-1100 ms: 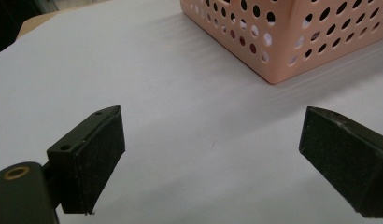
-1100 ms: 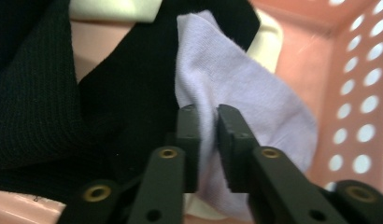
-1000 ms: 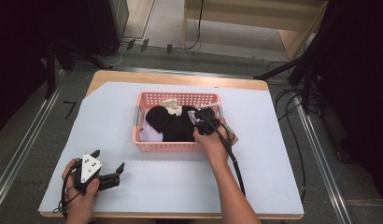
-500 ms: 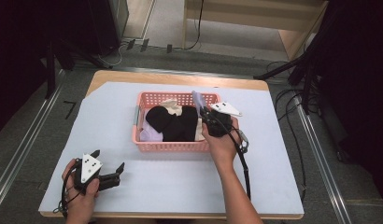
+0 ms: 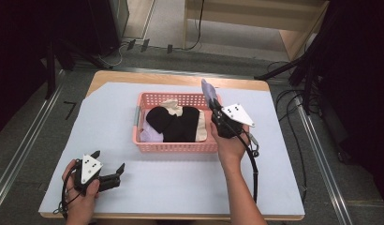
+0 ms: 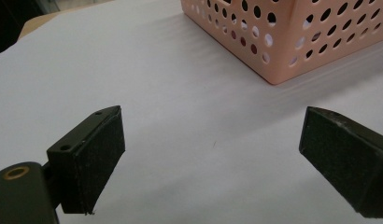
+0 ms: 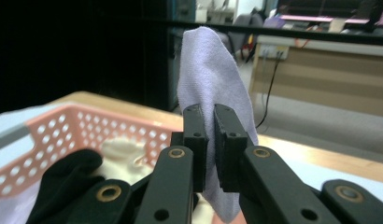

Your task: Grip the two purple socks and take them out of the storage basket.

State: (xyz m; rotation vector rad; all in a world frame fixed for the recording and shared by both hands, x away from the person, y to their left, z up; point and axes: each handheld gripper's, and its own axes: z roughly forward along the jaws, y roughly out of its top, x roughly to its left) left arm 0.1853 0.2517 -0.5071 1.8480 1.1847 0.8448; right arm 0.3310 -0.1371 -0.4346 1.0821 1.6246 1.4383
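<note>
Right gripper [image 7: 210,140] jaws are clamped on lilac cloth [image 7: 210,70] w/ thin bite; slip into basket [image 5: 148,98] is risked. Left gripper [image 6: 213,154] jaws are held wide, empty.

Basket [image 5: 176,146] on the table [image 5: 274,187], ahead and right of the left gripper [image 5: 109,176] fingers [image 6: 94,154], well apart. Dark garments [image 5: 176,123] in the basket, left of the right gripper [image 5: 212,104] fingers [image 7: 194,140]. Cloth [image 7: 209,79] between those fingers, sticking up past their tips, above the basket's right end. Table sheet [image 6: 189,140] bare between the left fingers.
</note>
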